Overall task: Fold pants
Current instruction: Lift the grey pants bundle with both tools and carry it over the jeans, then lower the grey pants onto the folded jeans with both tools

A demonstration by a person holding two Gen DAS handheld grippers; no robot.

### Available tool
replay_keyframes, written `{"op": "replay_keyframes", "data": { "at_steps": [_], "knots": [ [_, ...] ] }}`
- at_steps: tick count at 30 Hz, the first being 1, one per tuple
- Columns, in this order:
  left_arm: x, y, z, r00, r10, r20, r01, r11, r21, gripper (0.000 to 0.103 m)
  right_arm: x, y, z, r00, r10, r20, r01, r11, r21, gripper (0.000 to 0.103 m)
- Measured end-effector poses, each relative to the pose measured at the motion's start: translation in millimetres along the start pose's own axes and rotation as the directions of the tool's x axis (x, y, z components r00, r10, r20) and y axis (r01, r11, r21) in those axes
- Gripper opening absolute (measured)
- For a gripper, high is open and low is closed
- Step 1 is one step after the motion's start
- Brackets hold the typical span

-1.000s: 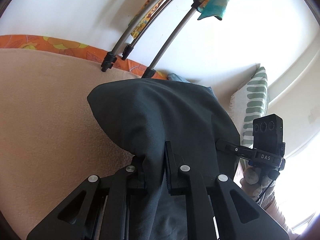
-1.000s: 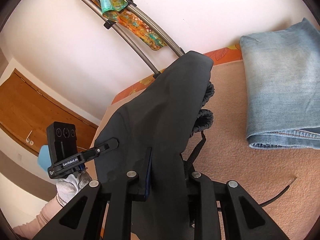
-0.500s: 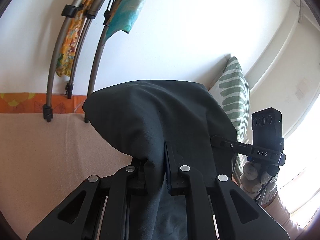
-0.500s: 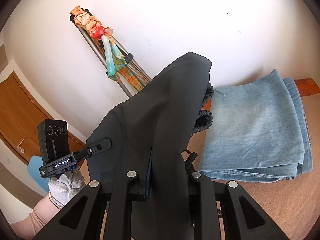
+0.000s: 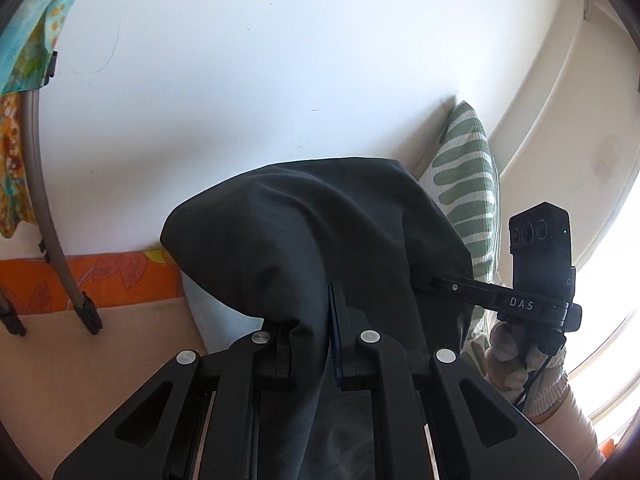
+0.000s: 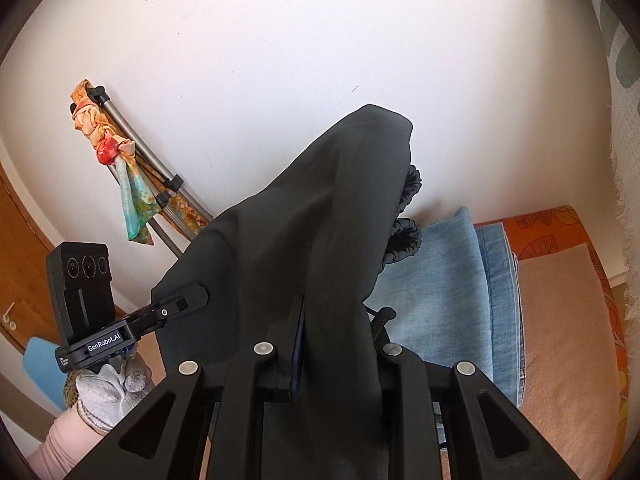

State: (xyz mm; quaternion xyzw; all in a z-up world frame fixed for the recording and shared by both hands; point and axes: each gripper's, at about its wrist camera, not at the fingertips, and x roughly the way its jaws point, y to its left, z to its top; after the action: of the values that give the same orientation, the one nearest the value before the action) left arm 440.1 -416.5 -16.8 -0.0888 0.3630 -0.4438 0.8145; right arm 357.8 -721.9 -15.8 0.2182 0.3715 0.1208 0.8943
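Left wrist view: left tool (image 5: 326, 312) clamped on dark pants (image 5: 320, 232), held aloft. Right tool (image 6: 340, 344) likewise clamped on them. Beyond, folded jeans (image 6: 448, 280) on the bed (image 6: 560, 320). Risk: thin pinches slipping, dropping fabric unevenly.

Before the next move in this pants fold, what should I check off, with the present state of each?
1. Left gripper clamped on the dark pants: ok.
2. Right gripper clamped on the same pants: ok.
3. Pants lifted clear of the beige blanket: cannot tell, lower part hidden.
4. Folded blue jeans lie behind the raised pants: ok, apart.
5. Pants' drawstring hanging loose by the right gripper: not ok.
6. Fabric spread flat between the grippers: cannot tell.
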Motion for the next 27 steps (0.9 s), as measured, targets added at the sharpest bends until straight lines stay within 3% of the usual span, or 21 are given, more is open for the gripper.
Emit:
{"op": "replay_keyframes", "data": {
  "at_steps": [4,7,8,12,14,19,23,27],
  "knots": [
    [29,8,7,1.000,0.006,-0.008,-0.006,1.000,-0.004,0.011,18,-30,11,1.000,-0.001,-0.017,0.001,1.000,0.015,0.019],
    [56,30,3,0.998,0.005,-0.063,-0.010,0.996,-0.091,0.013,37,-53,16,0.998,-0.027,-0.058,0.029,0.999,0.023,0.019],
    [66,35,0,0.996,0.030,-0.088,-0.039,0.993,-0.108,0.017,43,-62,17,0.996,-0.045,-0.073,0.048,0.998,0.031,0.019],
    [80,52,-18,0.985,0.101,-0.138,-0.118,0.985,-0.126,0.022,63,-94,13,0.973,-0.178,-0.144,0.186,0.981,0.048,0.027],
    [80,56,-23,0.982,0.115,-0.147,-0.134,0.983,-0.125,0.022,64,-108,9,0.966,-0.204,-0.160,0.216,0.974,0.065,0.030],
    [83,67,-25,0.986,0.046,-0.160,-0.081,0.973,-0.215,0.027,56,-119,-1,0.965,-0.213,-0.152,0.227,0.971,0.079,0.038],
    [89,63,-42,0.972,0.090,-0.216,-0.129,0.976,-0.176,0.027,50,-117,-6,0.951,-0.265,-0.161,0.278,0.958,0.064,0.049],
    [88,62,-66,0.966,0.066,-0.250,-0.118,0.973,-0.198,0.027,40,-114,-10,0.940,-0.303,-0.156,0.317,0.946,0.072,0.053]
  ]
}}
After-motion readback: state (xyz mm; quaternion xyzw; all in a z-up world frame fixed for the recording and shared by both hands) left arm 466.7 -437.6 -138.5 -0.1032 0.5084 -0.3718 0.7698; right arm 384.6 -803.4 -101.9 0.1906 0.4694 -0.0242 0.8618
